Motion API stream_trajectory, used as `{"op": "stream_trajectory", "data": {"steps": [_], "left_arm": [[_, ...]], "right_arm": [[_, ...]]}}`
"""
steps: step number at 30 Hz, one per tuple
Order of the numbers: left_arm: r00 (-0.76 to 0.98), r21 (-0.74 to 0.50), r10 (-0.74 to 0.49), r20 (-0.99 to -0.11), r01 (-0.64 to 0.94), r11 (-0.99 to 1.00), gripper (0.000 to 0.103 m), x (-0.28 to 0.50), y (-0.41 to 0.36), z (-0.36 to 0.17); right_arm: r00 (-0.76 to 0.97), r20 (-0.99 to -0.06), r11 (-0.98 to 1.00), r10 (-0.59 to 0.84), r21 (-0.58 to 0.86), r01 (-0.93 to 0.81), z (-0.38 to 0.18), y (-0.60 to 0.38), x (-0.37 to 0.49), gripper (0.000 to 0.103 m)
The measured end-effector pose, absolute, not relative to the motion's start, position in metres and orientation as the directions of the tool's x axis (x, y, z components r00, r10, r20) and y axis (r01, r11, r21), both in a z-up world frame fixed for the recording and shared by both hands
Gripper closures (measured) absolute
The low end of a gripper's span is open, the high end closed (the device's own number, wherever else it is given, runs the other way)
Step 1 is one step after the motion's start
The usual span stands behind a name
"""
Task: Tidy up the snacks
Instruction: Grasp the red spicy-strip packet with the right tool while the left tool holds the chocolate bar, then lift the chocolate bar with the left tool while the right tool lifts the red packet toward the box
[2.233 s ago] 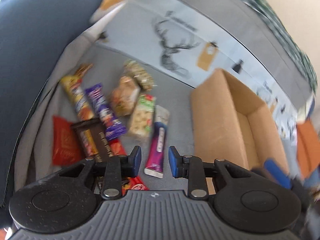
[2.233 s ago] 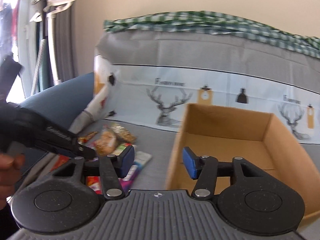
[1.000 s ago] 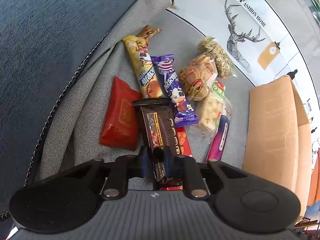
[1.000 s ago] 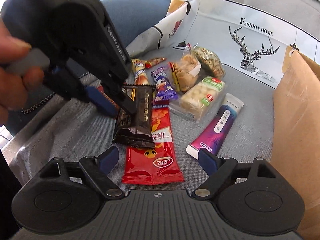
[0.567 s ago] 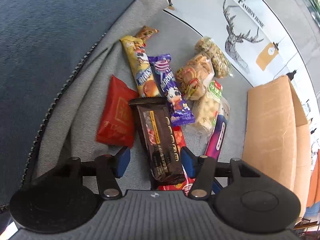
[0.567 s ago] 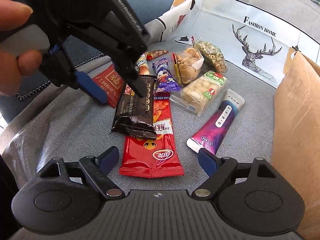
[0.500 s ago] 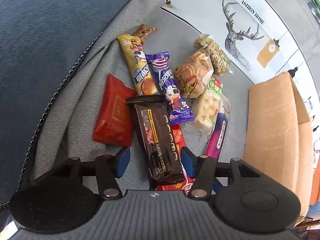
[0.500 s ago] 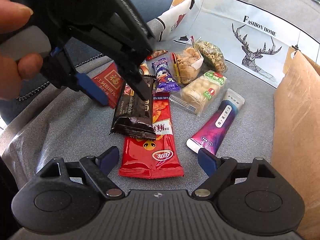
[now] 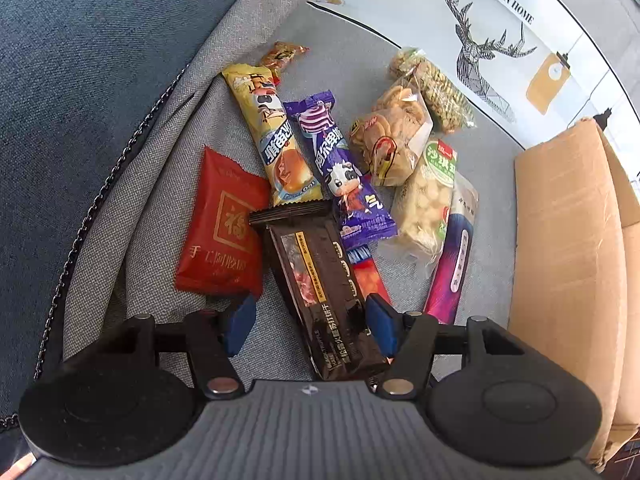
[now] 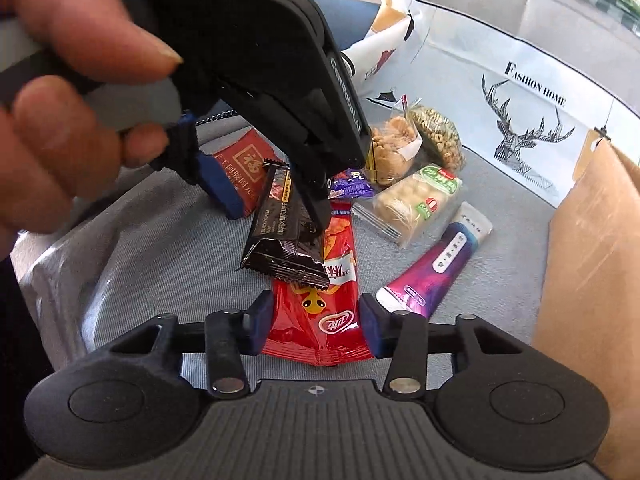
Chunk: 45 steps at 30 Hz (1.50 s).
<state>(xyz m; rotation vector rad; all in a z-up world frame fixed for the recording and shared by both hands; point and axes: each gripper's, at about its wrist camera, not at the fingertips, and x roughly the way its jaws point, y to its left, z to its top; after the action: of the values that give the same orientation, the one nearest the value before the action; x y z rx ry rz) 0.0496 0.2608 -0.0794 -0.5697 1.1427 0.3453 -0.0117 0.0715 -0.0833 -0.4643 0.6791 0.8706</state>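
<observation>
My left gripper (image 9: pixel 310 322) points steeply down over the pile of snacks on the grey cloth (image 9: pixel 168 160). Its jaws have just been opening and now stand apart, with the dark brown bar (image 9: pixel 320 280) lying between them, touched by neither pad as far as I can see. From my right wrist camera I see my left hand (image 10: pixel 68 92) wrapped round that gripper's handle at the upper left, fingers curled on the grey trigger, the tool slanting down and to the right toward the bar.

My right gripper (image 10: pixel 316 326) sits lower and nearer, angled down at the near end of the long red packet (image 10: pixel 320 308). Its jaws have just been closing — the blue pads now stand at either edge of the packet, but I cannot tell whether they press on it.

The brown bar lies across the far part of the red packet. Left of it is a flat red pouch (image 9: pixel 222 232); beyond it, a yellow bar (image 9: pixel 272 136) and a purple bar (image 9: pixel 340 176) lie side by side. To the right sit a clear bag of crackers (image 9: pixel 394 136), a green-labelled pack of pale puffs (image 9: pixel 428 196) and a purple tube (image 10: pixel 436 264). The cardboard box (image 9: pixel 568 260) stands at the far right — open, near the tube but apart from it.
</observation>
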Motion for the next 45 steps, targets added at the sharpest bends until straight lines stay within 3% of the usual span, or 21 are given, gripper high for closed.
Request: {"op": "stream_trajectory", "data": {"steps": [4, 8, 13, 18, 21, 23, 29, 38, 41, 43, 45], "left_arm": [[0.397, -0.253, -0.034, -0.917, -0.514, 0.82, 0.059, 0.05, 0.259, -0.079], [0.403, -0.244, -0.026, -0.915, -0.501, 0.83, 0.066, 0.043, 0.258, -0.076], [0.411, -0.277, -0.069, -0.909, -0.472, 0.837, 0.066, 0.036, 0.261, -0.073], [0.382, -0.278, -0.102, -0.918, -0.441, 0.853, 0.066, 0.037, 0.261, -0.075], [0.384, -0.277, -0.087, -0.919, -0.473, 0.836, 0.059, 0.036, 0.264, -0.076], [0.385, -0.268, -0.072, -0.92, -0.485, 0.832, 0.051, 0.037, 0.265, -0.076], [0.373, -0.226, -0.044, -0.927, -0.46, 0.859, 0.043, 0.046, 0.251, -0.077], [0.325, -0.116, 0.027, -0.945, -0.411, 0.904, 0.04, 0.064, 0.227, -0.085], [0.32, -0.085, 0.049, -0.946, -0.391, 0.916, 0.04, 0.068, 0.222, -0.086], [0.321, -0.071, 0.061, -0.945, -0.383, 0.921, 0.04, 0.067, 0.219, -0.087], [0.32, -0.054, 0.078, -0.944, -0.383, 0.922, 0.048, 0.066, 0.218, -0.088]], "right_arm": [[0.472, -0.717, 0.562, 0.513, -0.135, -0.816, -0.08, 0.062, -0.02, 0.058], [0.495, -0.733, 0.582, 0.467, -0.167, -0.796, -0.075, 0.053, -0.026, 0.059], [0.492, -0.777, 0.677, 0.392, -0.118, -0.726, -0.067, 0.036, -0.023, 0.059], [0.437, -0.78, 0.703, 0.448, 0.005, -0.711, -0.06, 0.021, -0.022, 0.05], [0.461, -0.749, 0.702, 0.476, 0.008, -0.712, -0.06, 0.02, -0.02, 0.039], [0.459, -0.753, 0.706, 0.472, 0.01, -0.708, -0.064, 0.021, -0.015, 0.039], [0.446, -0.76, 0.691, 0.473, 0.006, -0.723, -0.073, 0.033, -0.009, 0.031], [0.462, -0.775, 0.7, 0.431, -0.036, -0.713, -0.088, 0.043, -0.004, 0.033], [0.451, -0.777, 0.703, 0.438, -0.016, -0.711, -0.089, 0.04, -0.001, 0.047], [0.449, -0.775, 0.701, 0.445, -0.011, -0.713, -0.088, 0.039, -0.001, 0.051], [0.458, -0.771, 0.697, 0.442, -0.026, -0.717, -0.088, 0.039, -0.003, 0.053]]}}
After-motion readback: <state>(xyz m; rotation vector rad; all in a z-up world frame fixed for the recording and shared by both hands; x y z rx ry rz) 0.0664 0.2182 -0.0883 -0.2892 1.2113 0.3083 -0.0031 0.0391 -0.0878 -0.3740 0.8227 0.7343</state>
